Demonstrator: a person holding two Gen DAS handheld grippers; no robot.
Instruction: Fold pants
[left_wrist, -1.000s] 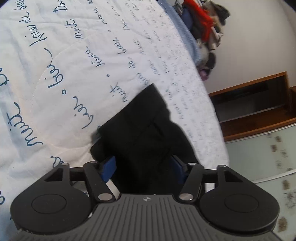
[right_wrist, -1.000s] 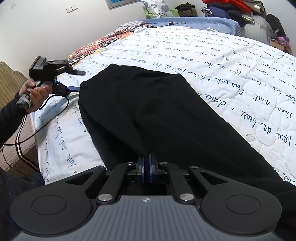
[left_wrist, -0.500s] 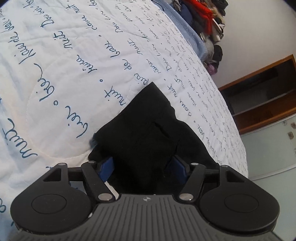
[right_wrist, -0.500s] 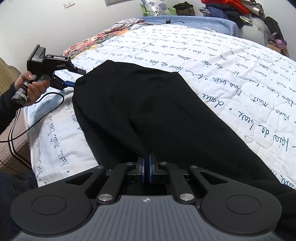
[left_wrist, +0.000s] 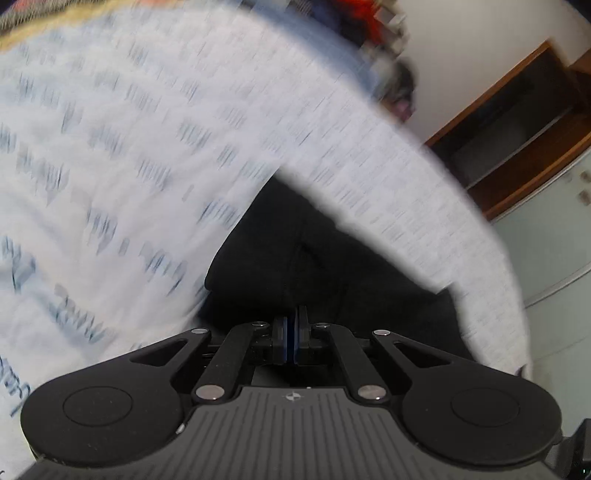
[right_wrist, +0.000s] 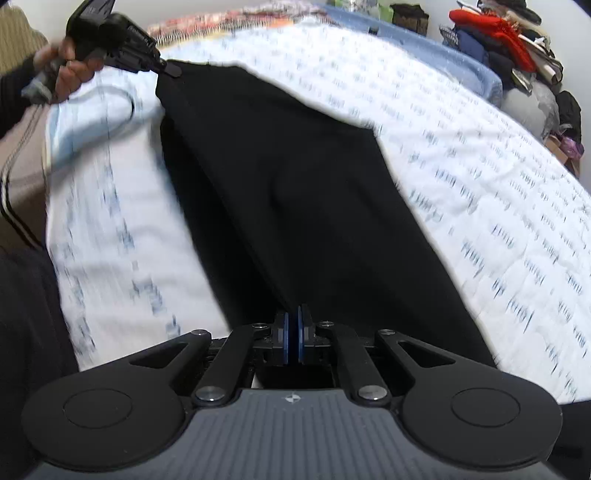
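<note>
Black pants (right_wrist: 295, 192) lie stretched across a white quilt with blue script (right_wrist: 498, 206). My right gripper (right_wrist: 292, 334) is shut on the near end of the pants. My left gripper (left_wrist: 291, 332) is shut on the other end of the pants (left_wrist: 332, 266). In the right wrist view the left gripper (right_wrist: 168, 69) shows at the upper left, pinching the far corner and holding it lifted off the quilt. Both views are motion-blurred.
A pile of clothes (right_wrist: 509, 44) sits at the far right of the bed. A wooden shelf unit (left_wrist: 517, 122) stands by the wall beyond the bed edge. A brown striped cover (right_wrist: 18, 177) lies off the bed's left side.
My left gripper has shut on the pants' end and lifted it up. My right gripper stays shut on the other end and has moved with the fabric.
</note>
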